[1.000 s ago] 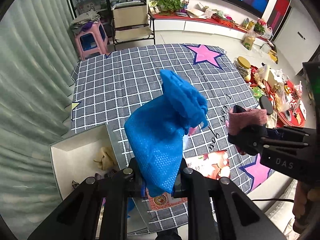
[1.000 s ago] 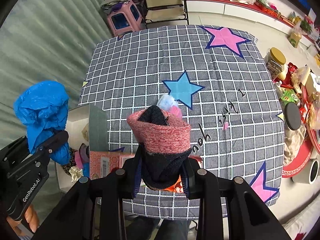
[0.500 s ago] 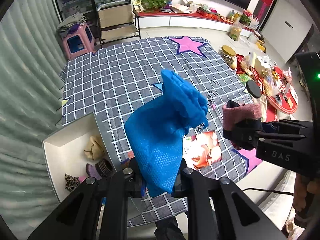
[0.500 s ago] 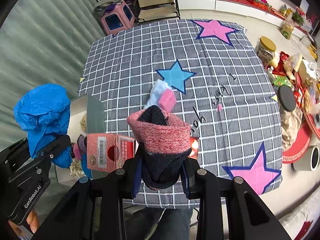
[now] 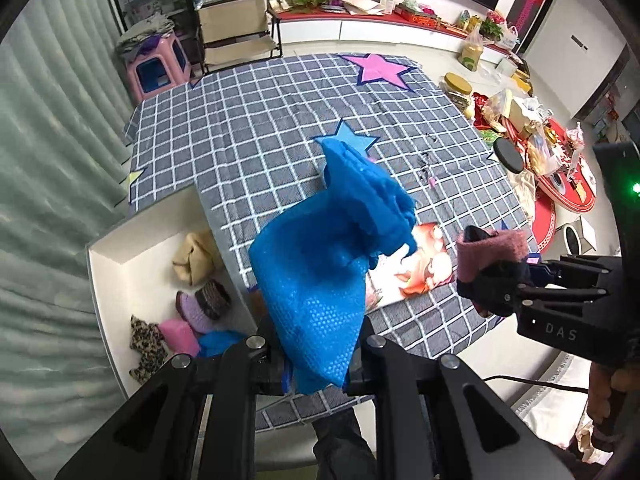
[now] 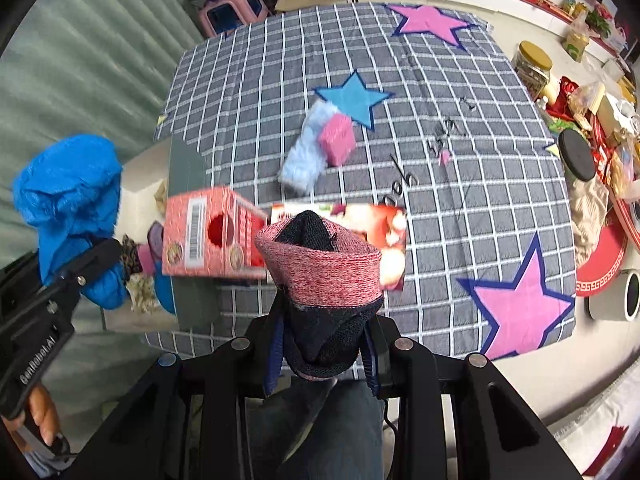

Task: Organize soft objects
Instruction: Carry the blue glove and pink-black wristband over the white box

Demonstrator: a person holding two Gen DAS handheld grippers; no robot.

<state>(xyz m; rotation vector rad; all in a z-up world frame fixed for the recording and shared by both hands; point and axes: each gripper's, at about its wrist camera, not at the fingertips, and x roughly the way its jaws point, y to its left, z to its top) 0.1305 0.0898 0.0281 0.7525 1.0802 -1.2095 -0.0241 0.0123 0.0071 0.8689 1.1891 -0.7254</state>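
Observation:
My left gripper is shut on a blue dotted cloth that stands up above the table's near left part; the same blue cloth shows at the left of the right wrist view. My right gripper is shut on a rolled sock with a pink cuff and dark body, also seen as the rolled sock to the right of the blue cloth. A white box beside the table's left edge holds several soft items. A light blue fuzzy piece and a pink block lie on the tablecloth.
The table carries a grey checked cloth with stars. A red carton lies at its near left, with a printed card beside it. Jars, bags and a red tray crowd the floor on the right. A pink stool stands behind.
Both grippers have drawn back toward the table's near edge with their loads. The white box's contents, the red carton, the light blue piece and the pink block have come into fuller view.

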